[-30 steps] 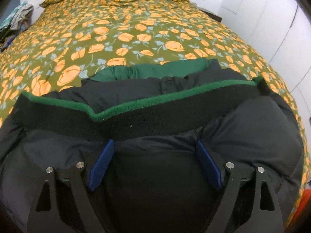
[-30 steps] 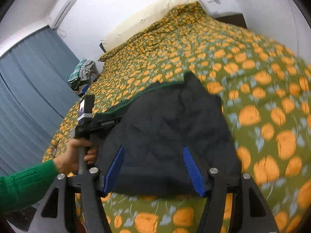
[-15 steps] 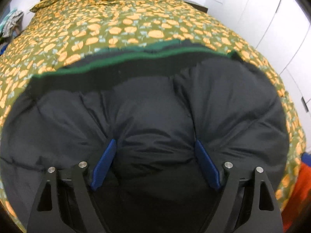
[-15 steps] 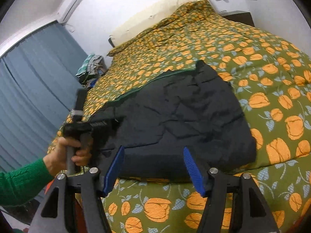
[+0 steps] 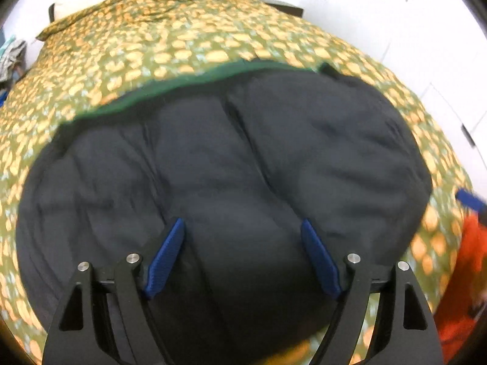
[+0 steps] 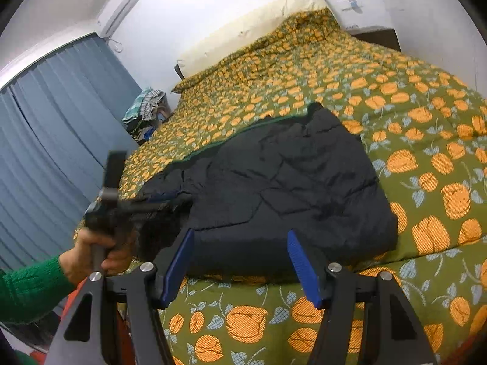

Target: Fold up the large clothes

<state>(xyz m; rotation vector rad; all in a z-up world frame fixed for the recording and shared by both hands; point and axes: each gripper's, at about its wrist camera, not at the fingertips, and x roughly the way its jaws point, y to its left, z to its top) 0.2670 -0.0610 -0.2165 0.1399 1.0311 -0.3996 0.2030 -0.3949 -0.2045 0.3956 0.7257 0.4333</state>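
A black padded jacket [image 5: 243, 164] with a green lining edge [image 5: 194, 82] lies folded into a rough rectangle on the bed; it also shows in the right wrist view [image 6: 283, 182]. My left gripper [image 5: 242, 243] is open and empty, just above the jacket's near edge. My right gripper [image 6: 240, 258] is open and empty, in front of the jacket's near edge. The left gripper's body [image 6: 118, 200], held by a hand in a green sleeve, shows blurred at the jacket's left side.
The bed has an olive cover with orange flowers [image 6: 426, 152] and a cream pillow [image 6: 252, 27] at the head. Blue curtains [image 6: 51, 140] hang at the left, with a pile of clothes [image 6: 146, 109] beside them. White cupboards [image 5: 426, 45] stand right of the bed.
Both grippers have drawn back from the jacket and risen. The wide black band and green lining at the far edge are now folded under; the jacket lies flatter.
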